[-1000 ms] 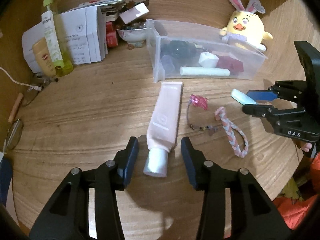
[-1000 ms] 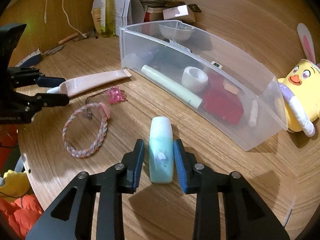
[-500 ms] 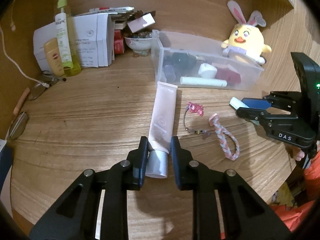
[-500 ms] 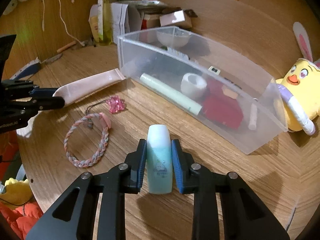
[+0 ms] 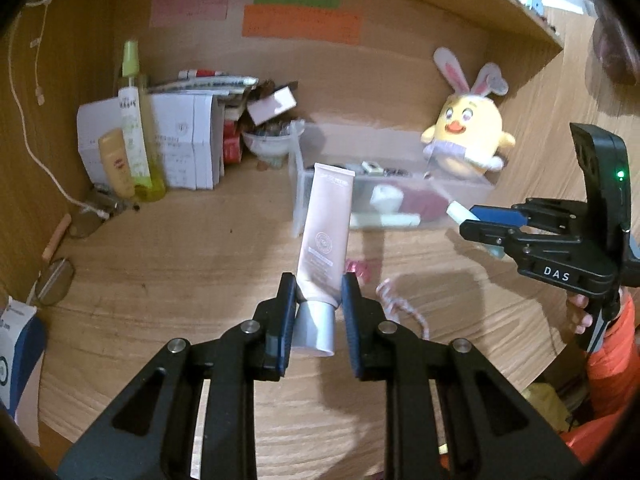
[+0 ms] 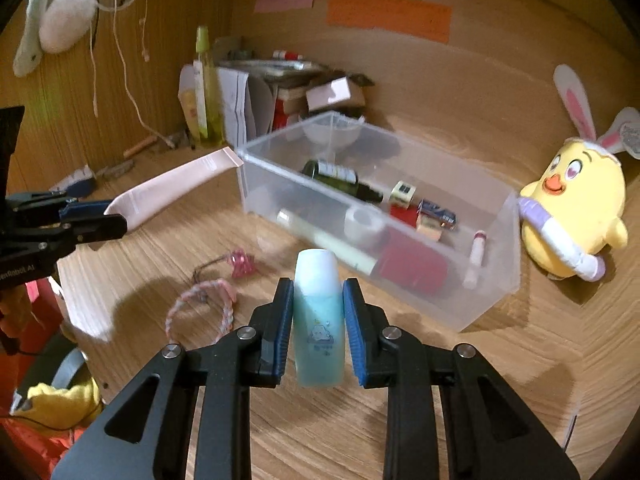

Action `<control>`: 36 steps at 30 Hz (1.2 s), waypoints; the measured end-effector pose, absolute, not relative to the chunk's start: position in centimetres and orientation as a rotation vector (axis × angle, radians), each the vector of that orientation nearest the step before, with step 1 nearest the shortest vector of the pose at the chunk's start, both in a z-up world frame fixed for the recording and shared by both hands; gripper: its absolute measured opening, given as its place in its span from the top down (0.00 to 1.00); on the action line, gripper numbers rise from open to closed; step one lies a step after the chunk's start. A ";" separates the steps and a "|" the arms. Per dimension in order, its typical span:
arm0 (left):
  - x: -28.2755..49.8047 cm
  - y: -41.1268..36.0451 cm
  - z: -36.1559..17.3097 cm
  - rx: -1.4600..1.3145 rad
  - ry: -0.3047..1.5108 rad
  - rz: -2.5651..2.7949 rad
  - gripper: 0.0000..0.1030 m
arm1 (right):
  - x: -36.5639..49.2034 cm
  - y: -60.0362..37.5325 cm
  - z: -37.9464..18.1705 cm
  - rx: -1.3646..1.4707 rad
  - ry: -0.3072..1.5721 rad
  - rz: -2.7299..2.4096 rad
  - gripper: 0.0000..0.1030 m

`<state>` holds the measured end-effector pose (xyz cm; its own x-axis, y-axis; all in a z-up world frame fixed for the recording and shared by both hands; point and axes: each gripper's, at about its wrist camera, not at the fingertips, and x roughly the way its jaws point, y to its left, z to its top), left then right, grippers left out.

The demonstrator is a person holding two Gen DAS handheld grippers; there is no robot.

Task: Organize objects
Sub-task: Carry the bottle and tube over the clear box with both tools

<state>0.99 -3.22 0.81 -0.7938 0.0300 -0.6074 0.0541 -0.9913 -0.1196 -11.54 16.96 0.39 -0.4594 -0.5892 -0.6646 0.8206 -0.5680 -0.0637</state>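
My left gripper is shut on a pink cream tube just above its silver cap, holding it off the desk with the crimped end pointing away. My right gripper is shut on a small pale-blue bottle, also lifted. A clear plastic bin with several small items stands beyond both. In the right wrist view the left gripper shows at the left edge with the pink tube. The right gripper appears at the right of the left wrist view, the bottle poking out of it.
A braided loop and a pink charm lie on the desk in front of the bin. A yellow plush chick sits right of it. A spray bottle, papers and a bowl crowd the back left. Glasses lie at the left edge.
Both grippers closed on their objects and rose: the pink tube and the blue bottle have left the desk. Both views now tilt up toward the back wall.
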 end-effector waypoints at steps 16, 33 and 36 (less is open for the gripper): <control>-1.7 -2.7 4.1 0.898 0.227 -3.007 0.78 | -13.6 18.6 4.9 0.638 0.346 -2.191 0.78; -7.8 -2.4 5.4 0.918 0.232 -3.003 0.78 | -18.0 17.3 6.5 0.627 0.329 -2.237 0.78; -8.9 -2.5 5.3 0.928 0.247 -2.994 0.78 | -18.9 16.7 6.3 0.639 0.343 -2.243 0.78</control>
